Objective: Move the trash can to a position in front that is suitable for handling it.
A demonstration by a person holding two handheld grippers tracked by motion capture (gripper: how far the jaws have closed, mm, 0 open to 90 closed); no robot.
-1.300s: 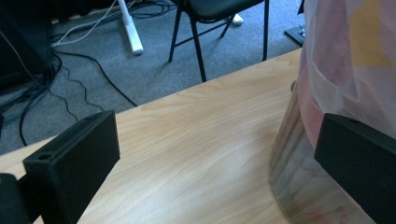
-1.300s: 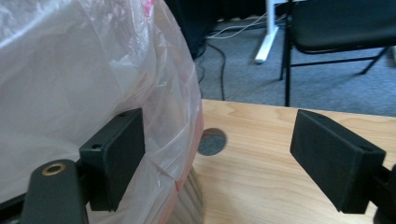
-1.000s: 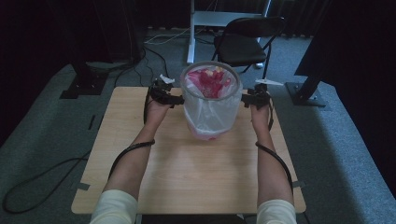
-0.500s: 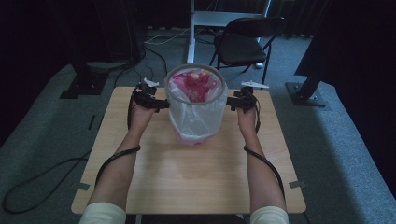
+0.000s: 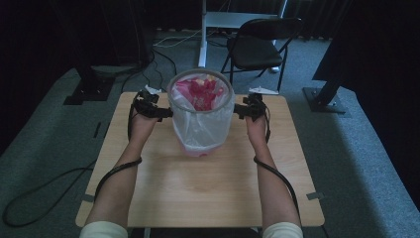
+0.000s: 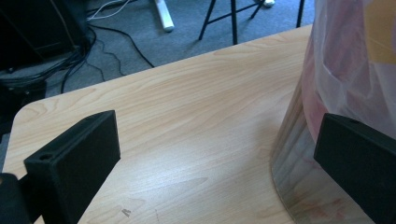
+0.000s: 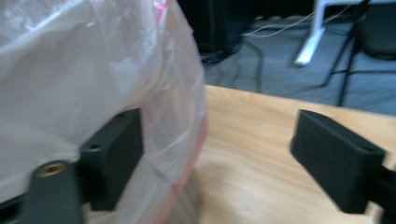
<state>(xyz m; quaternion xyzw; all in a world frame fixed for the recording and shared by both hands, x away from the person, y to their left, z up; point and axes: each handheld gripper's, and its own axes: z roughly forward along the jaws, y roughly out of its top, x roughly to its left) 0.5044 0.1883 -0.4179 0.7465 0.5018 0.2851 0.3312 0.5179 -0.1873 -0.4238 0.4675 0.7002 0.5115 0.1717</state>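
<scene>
Looks like a lab or recording studio, not a home; grey carpet floor (image 5: 44, 148) around the wooden table (image 5: 208, 193); black folding chair (image 5: 260, 47) behind it; white stand post (image 5: 202, 34), loose cables (image 5: 163, 47), black stand bases (image 5: 322, 96) beside it.

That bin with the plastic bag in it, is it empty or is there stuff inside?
Not empty. The high view looks down into the bin, and pink and red stuff lies inside the clear bag. What it is, I cannot tell.
</scene>
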